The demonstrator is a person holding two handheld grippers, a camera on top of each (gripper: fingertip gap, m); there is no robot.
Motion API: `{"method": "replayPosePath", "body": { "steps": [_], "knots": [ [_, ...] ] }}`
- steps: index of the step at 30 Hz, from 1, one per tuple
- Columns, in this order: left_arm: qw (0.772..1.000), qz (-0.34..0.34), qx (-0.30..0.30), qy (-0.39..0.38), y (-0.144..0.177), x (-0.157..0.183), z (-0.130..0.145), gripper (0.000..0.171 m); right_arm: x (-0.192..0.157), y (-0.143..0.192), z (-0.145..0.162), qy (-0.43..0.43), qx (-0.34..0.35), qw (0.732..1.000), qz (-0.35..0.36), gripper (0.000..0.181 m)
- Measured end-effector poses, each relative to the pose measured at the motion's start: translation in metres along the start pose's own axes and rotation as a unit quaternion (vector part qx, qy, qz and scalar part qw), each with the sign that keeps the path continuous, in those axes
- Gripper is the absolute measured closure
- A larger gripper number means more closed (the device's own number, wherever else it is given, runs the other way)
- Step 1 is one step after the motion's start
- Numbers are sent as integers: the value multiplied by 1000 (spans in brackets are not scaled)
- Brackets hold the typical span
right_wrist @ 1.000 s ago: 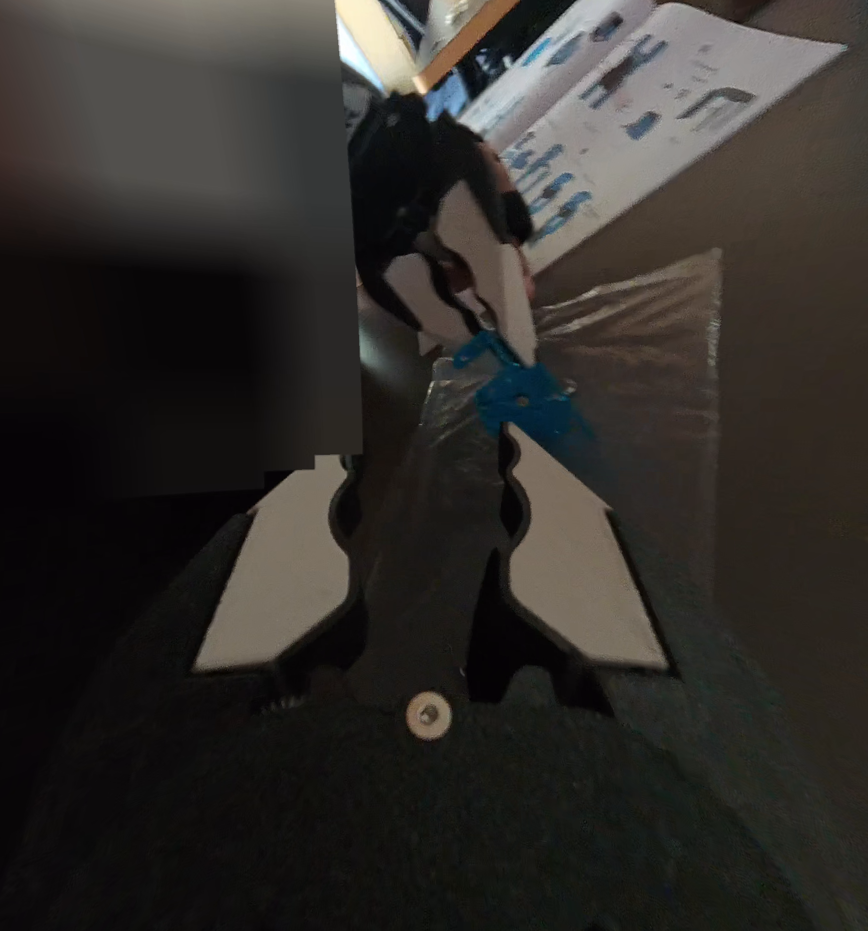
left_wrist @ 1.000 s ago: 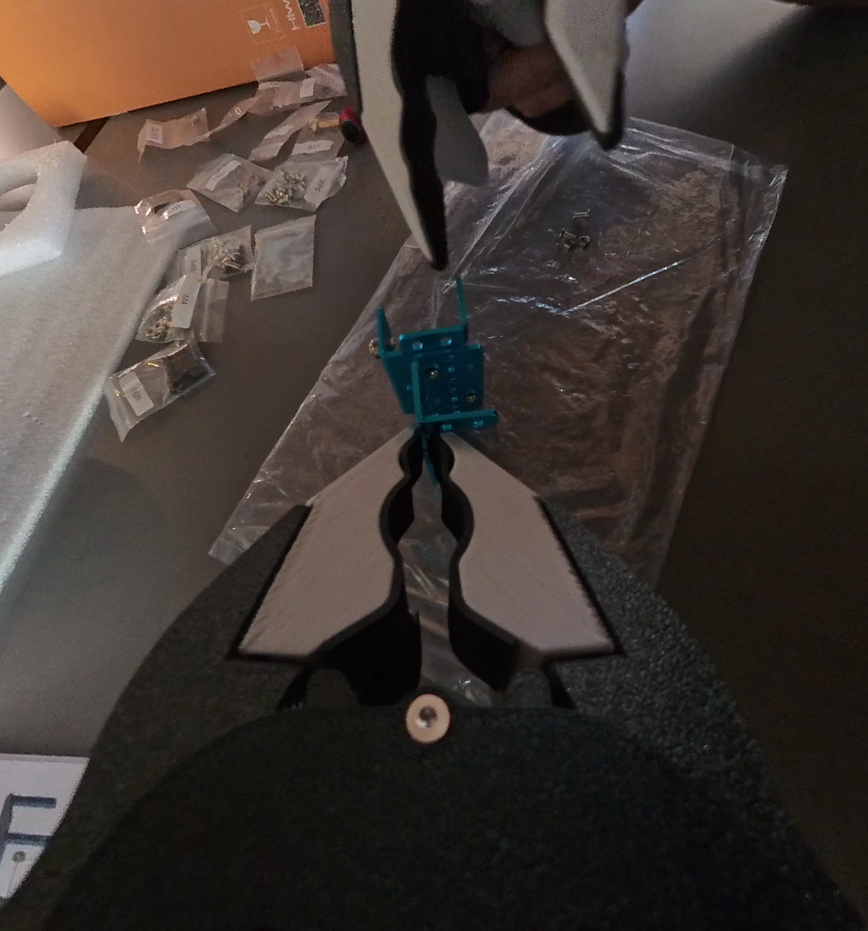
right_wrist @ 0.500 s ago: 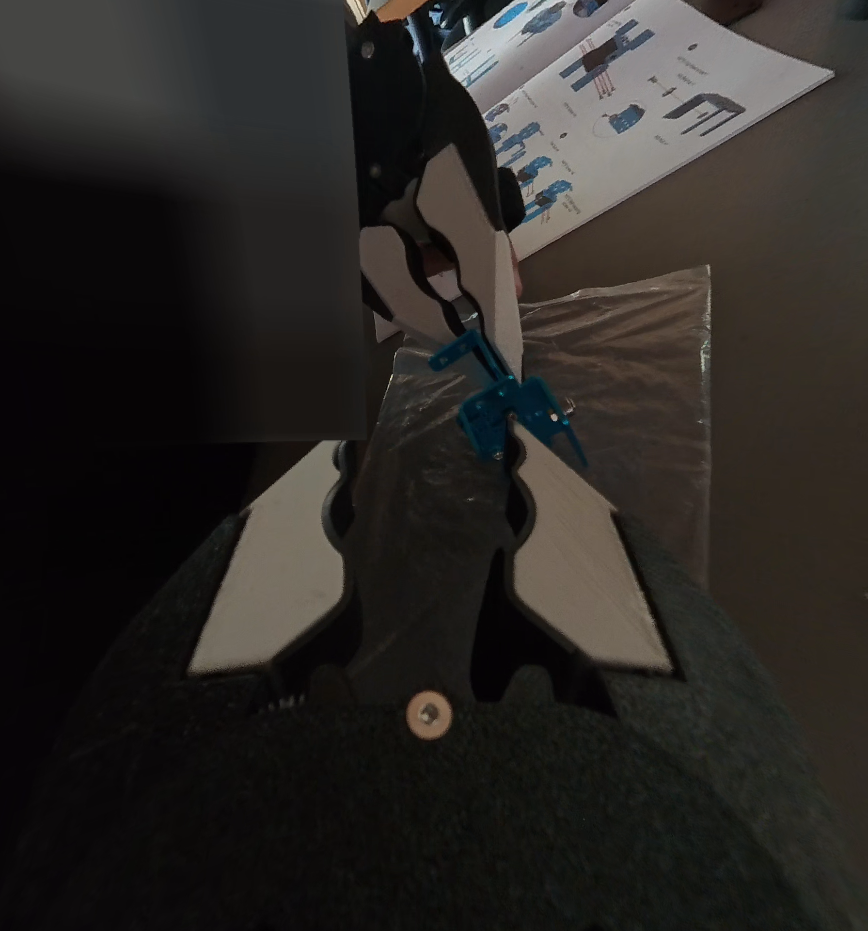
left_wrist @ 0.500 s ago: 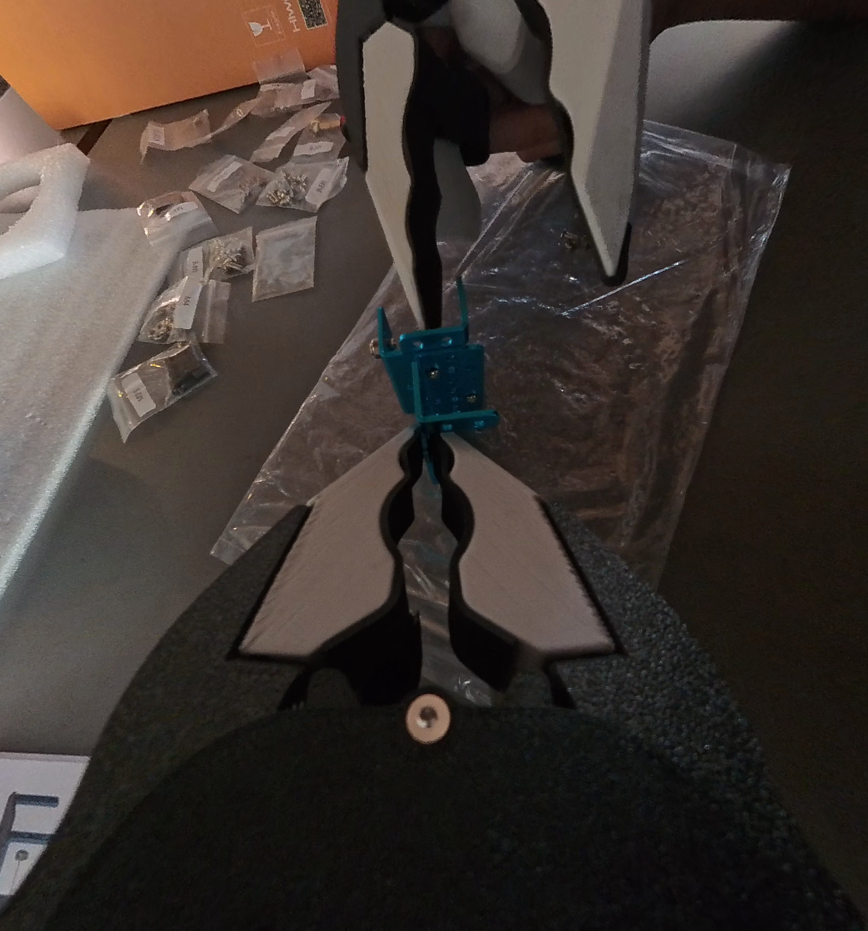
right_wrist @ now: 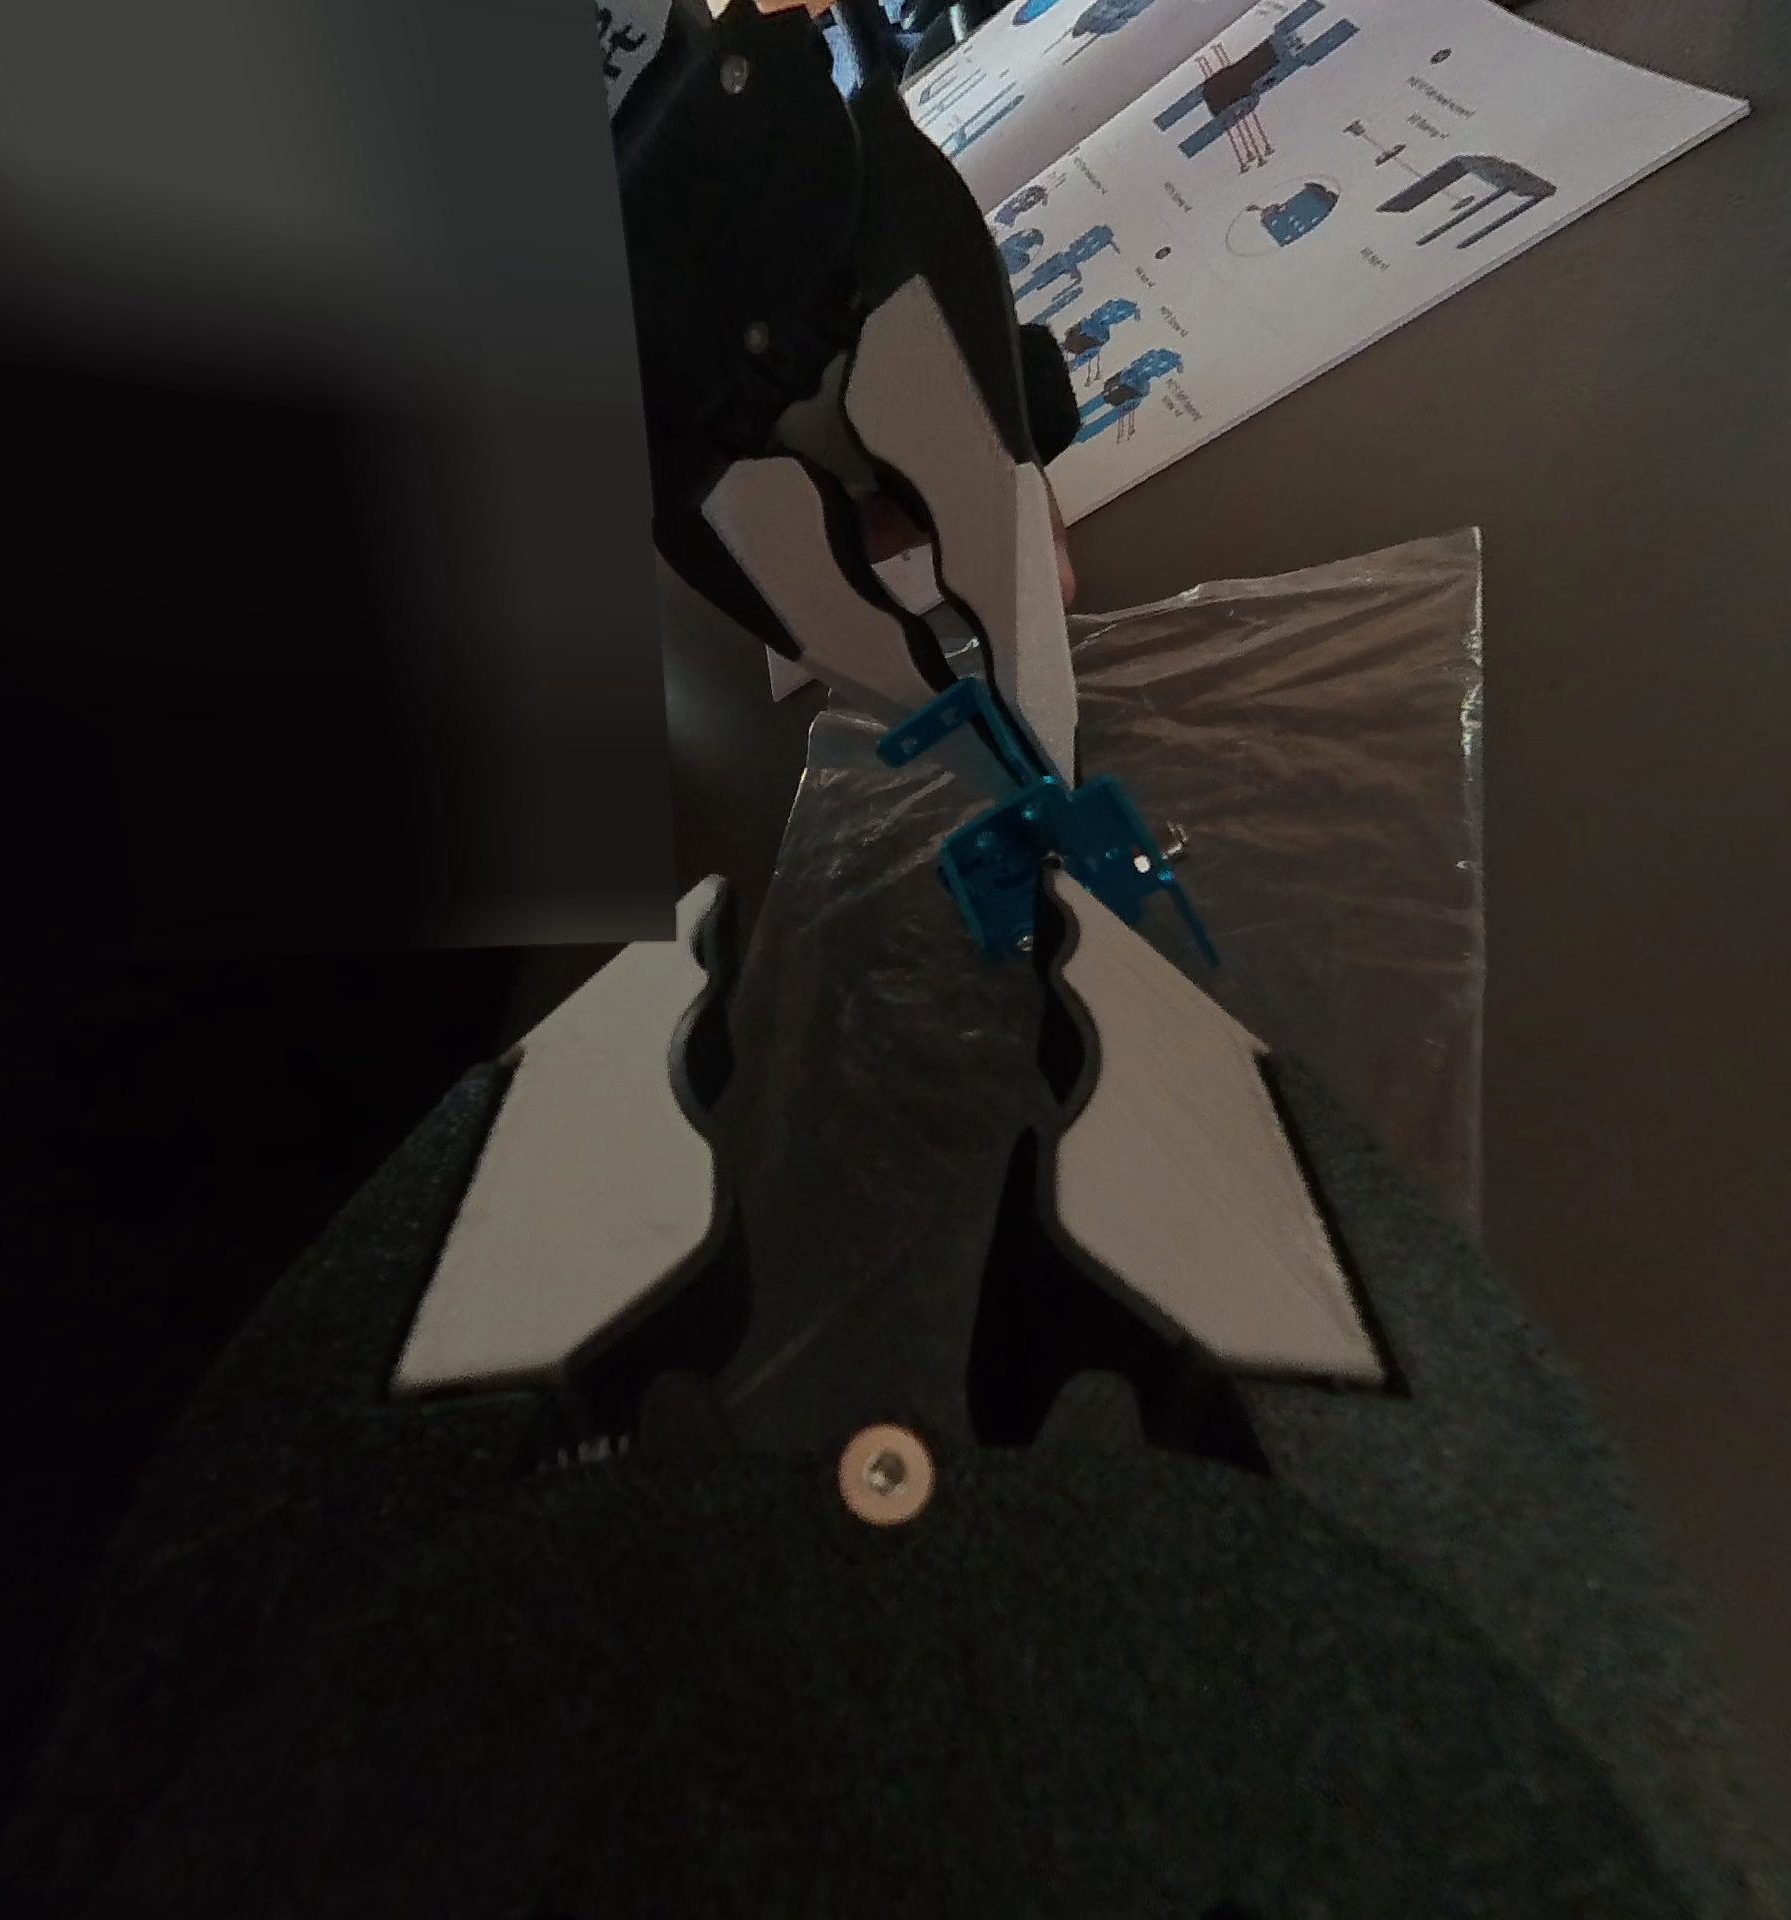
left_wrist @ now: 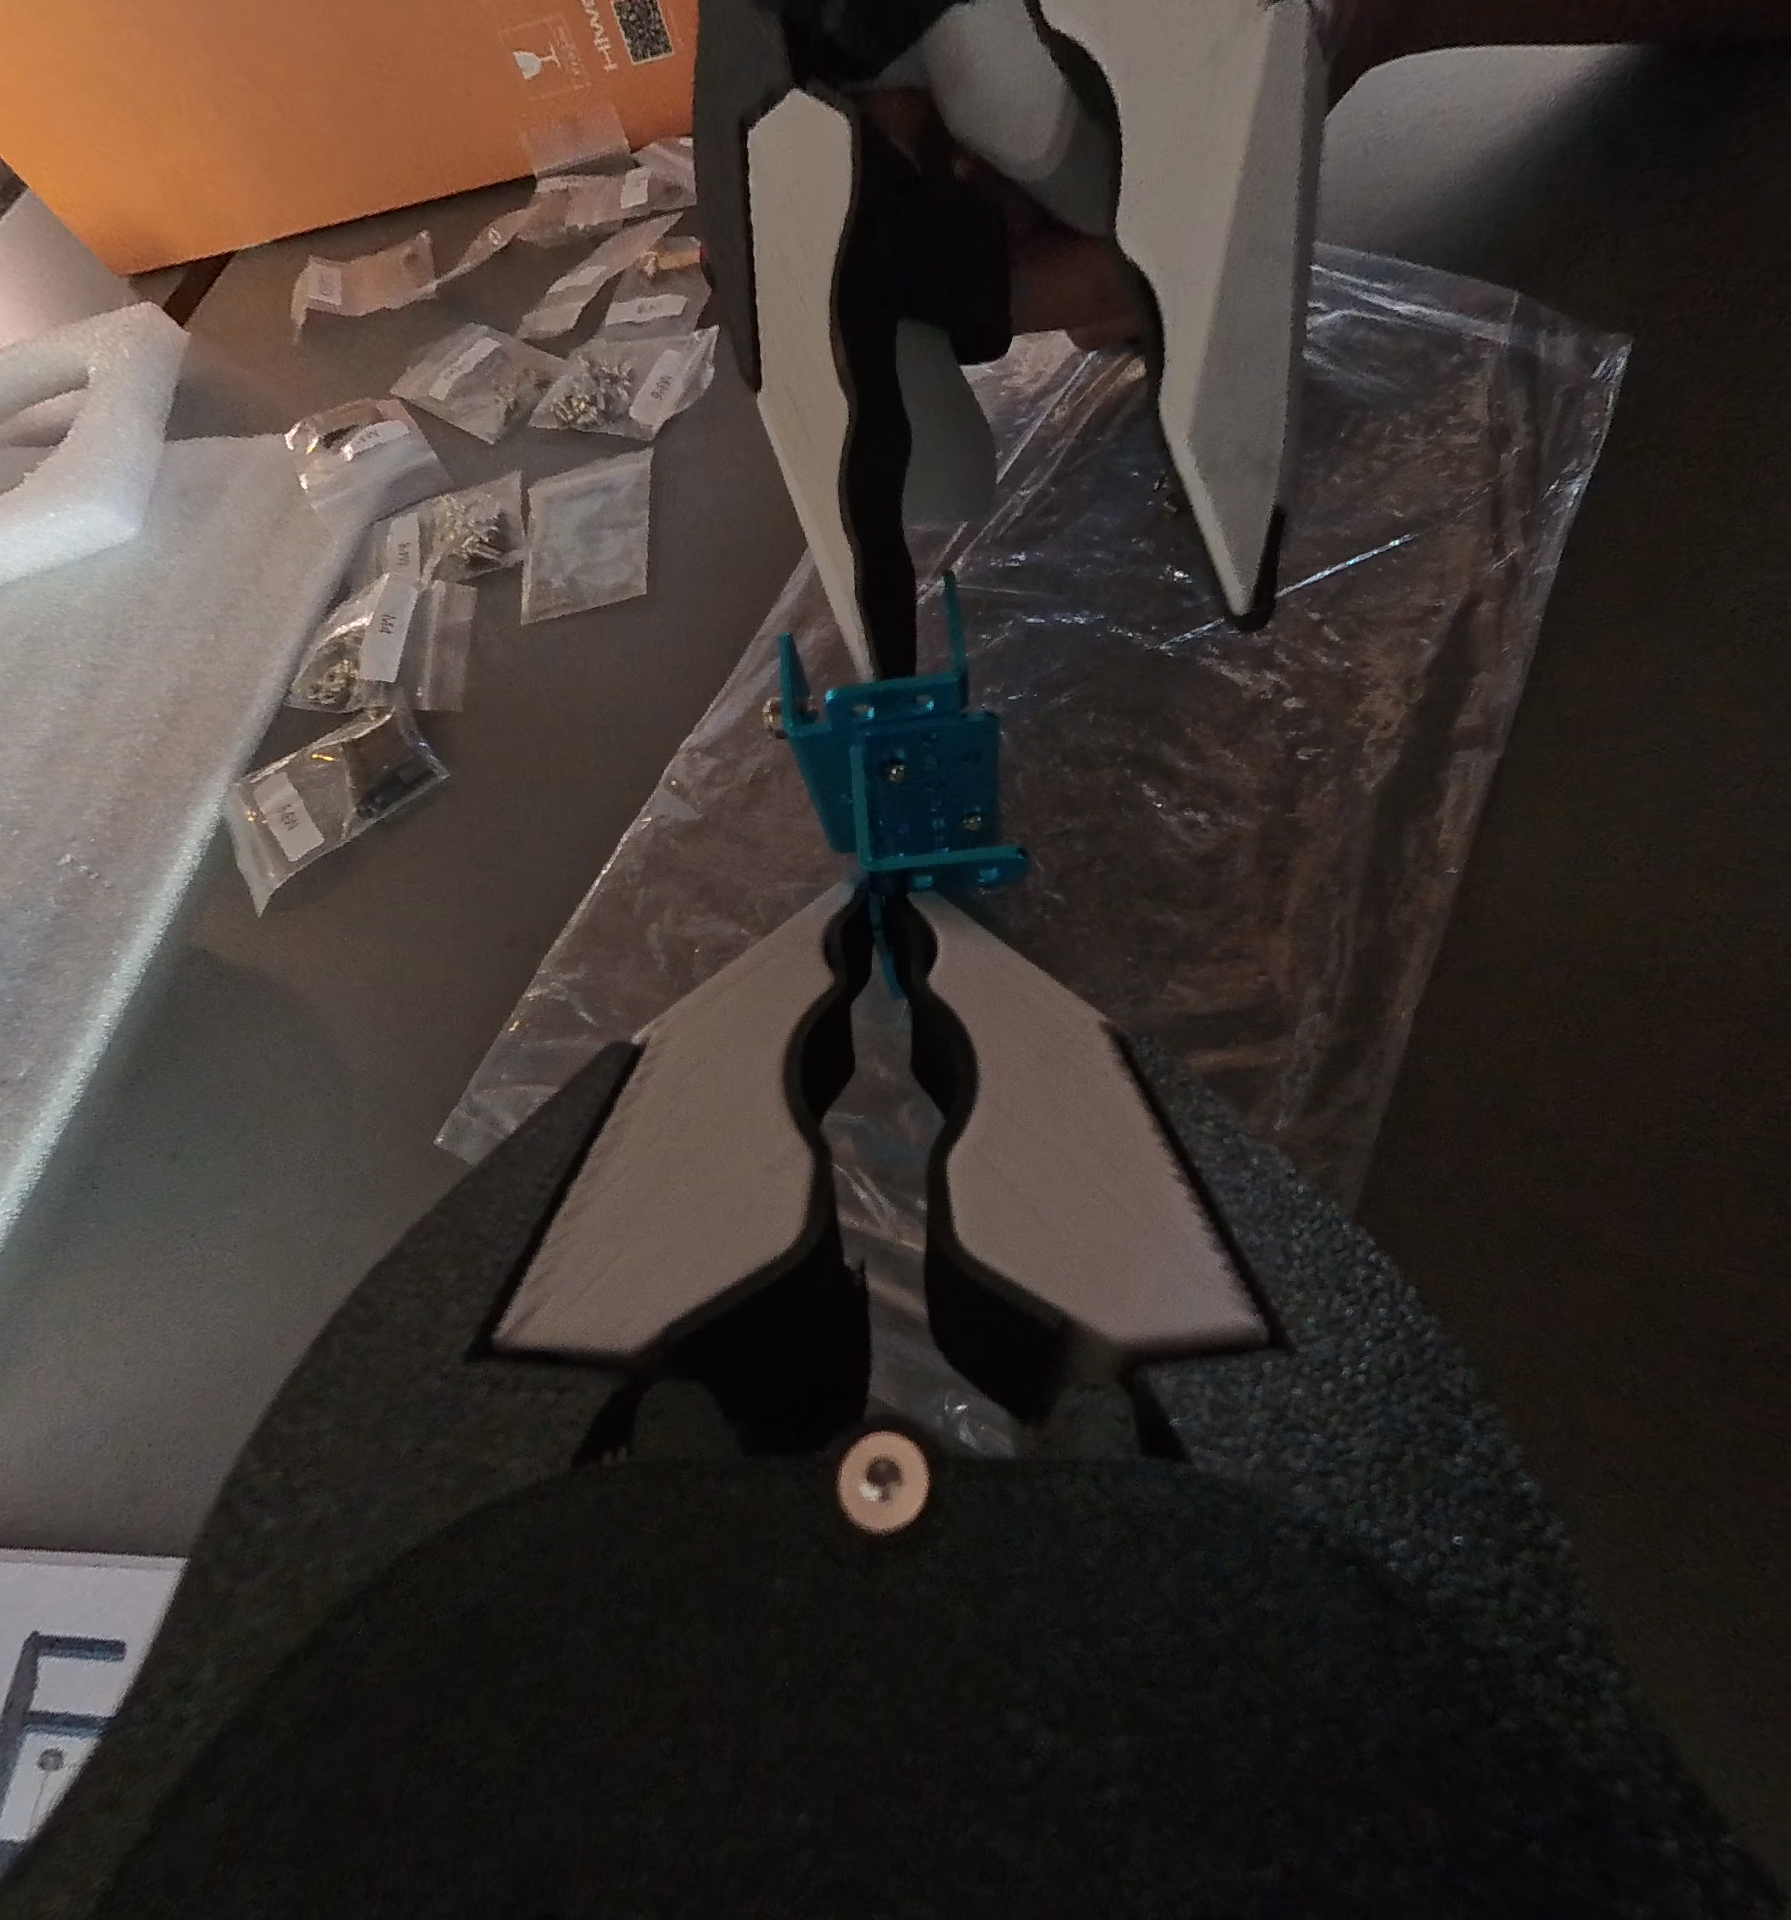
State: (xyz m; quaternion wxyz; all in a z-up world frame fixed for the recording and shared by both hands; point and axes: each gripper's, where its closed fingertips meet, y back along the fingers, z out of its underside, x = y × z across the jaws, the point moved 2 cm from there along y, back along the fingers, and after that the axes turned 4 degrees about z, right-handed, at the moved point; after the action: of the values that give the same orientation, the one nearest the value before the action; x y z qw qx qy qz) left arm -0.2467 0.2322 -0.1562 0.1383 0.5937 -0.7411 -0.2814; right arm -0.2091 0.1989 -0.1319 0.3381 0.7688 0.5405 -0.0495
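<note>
Left claw [left_wrist: 886, 914]: we log it pressed together on a thin lower tab of a blue metal bracket assembly [left_wrist: 912, 769], which stands up from the fingertips above a clear plastic bag [left_wrist: 1286, 790] spread flat on the dark desk [left_wrist: 1649, 935]. Right claw [right_wrist: 886, 894]: we record it spread wide, one finger [right_wrist: 1171, 1081] with its tip touching the bracket assembly [right_wrist: 1036, 852], the other well off to the side and partly behind a blurred patch; in the left wrist view the same claw [left_wrist: 1067, 613] comes down from above, one tip reaching between the bracket's two upright ears, the other hanging apart over the bag. Bracket: perforated, anodised blue, several small screws visible, held clear of the bag [right_wrist: 1338, 727]. Also on the desk, to the left of the bag: a scatter of small labelled zip bags of hardware [left_wrist: 517, 488], a white foam sheet [left_wrist: 70, 790] with a foam block [left_wrist: 29, 447] on it, and an orange cardboard box [left_wrist: 278, 104] behind. An open instruction booklet [right_wrist: 1390, 208] with blue part diagrams lies beyond the bag in the right wrist view; a corner of a printed page [left_wrist: 29, 1704] shows at the lower left of the left wrist view.
</note>
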Motion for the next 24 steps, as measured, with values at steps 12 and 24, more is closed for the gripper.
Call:
{"method": "replayPosePath", "body": {
  "steps": [12,24],
  "knots": [
    [1000,1,0,1,0,0,0,169,1,-1,-1,-8,3,1000,-4,125],
    [1000,1,0,2,0,0,0,169,3,0,0,-17,4,1000,-7,126]
  ]
}}
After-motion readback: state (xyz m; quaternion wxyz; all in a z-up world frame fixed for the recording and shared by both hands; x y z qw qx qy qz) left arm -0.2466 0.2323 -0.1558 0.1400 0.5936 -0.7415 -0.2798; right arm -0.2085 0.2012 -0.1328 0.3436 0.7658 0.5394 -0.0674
